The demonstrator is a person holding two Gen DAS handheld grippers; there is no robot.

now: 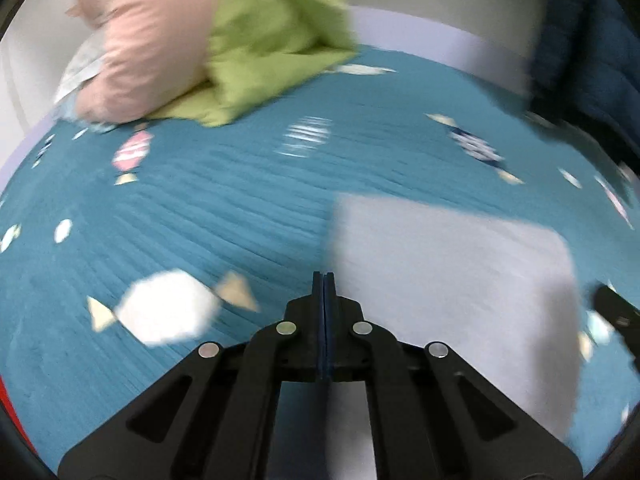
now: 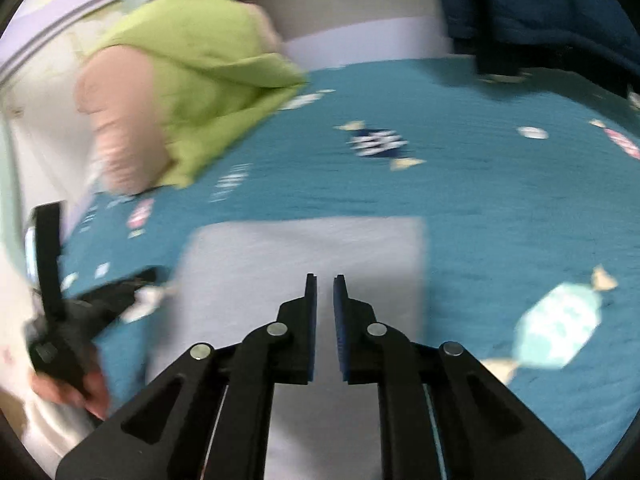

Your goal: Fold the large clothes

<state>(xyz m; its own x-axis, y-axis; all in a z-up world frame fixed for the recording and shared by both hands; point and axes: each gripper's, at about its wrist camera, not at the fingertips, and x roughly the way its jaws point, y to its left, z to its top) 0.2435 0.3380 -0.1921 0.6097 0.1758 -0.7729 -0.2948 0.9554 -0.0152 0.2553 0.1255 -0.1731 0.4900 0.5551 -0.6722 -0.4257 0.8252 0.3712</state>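
Note:
A pale grey garment [image 1: 440,264] lies folded into a flat rectangle on the teal bedspread [image 1: 180,208]. My left gripper [image 1: 324,277] hovers over its left edge, pads pressed together with nothing between them. In the right wrist view the same grey garment [image 2: 304,256] lies under my right gripper [image 2: 325,280], whose pads stand a narrow gap apart, with no cloth between them. My left gripper [image 2: 144,278] shows at the left, held by a hand [image 2: 84,392]. Both views are blurred.
A heap of green cloth [image 1: 272,40] and pink cloth [image 1: 148,40] sits at the far left of the bed. A dark blue jacket [image 2: 540,12] lies at the far right. The bedspread [image 2: 500,208] has a candy print, and a pale wall runs behind.

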